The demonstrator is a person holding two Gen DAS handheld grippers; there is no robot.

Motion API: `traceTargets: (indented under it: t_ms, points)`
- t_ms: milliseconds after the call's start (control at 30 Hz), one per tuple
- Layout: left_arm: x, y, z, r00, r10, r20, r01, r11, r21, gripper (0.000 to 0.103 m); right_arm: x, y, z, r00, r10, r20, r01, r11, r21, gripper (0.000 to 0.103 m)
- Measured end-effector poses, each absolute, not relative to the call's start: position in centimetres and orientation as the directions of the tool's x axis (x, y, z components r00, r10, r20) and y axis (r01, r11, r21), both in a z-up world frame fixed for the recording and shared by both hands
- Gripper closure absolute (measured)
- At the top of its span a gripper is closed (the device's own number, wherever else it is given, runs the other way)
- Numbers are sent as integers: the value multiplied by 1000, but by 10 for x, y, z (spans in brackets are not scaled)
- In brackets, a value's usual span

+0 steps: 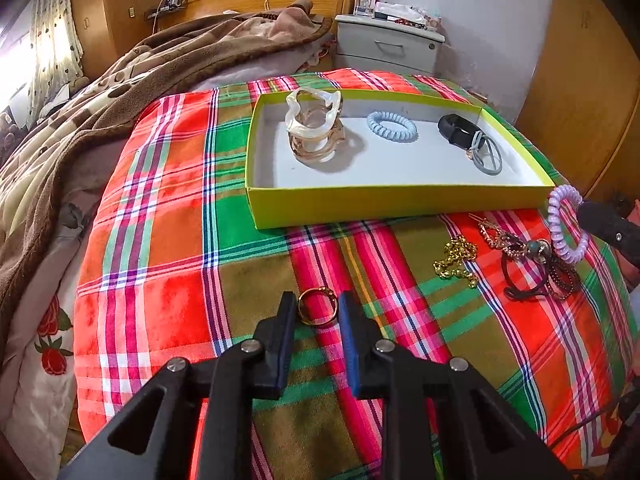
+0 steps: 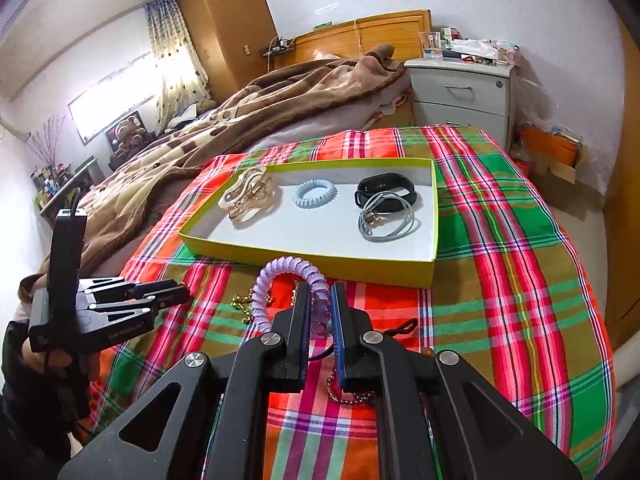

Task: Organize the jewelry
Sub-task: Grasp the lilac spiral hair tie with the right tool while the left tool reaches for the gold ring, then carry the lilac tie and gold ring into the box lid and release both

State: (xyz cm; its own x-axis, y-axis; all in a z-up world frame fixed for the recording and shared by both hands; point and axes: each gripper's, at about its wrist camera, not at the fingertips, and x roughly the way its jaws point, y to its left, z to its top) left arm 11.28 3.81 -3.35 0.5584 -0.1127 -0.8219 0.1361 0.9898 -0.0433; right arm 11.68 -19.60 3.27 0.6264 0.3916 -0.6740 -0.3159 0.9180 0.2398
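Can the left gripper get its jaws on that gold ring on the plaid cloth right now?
Probably yes. The gold ring lies flat between the tips of the left gripper, whose jaws stand open on either side, with nothing else near it.

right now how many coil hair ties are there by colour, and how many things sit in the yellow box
Blue coil hair tie: 1, in the yellow box
Purple coil hair tie: 1, pinched in the right gripper jaws
Other things in the box: 3, the clear hair claw, black wristband, grey hair tie
Total coil ties: 2; total in the box: 4
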Motion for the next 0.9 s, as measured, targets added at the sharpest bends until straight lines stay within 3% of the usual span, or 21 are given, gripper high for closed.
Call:
traceTargets:
  t_ms: [900]
  points:
    - [152,42,17,638,-160,-753,148,985,-83,81,184,-178,47,656,367,-659,-277,930,242,93]
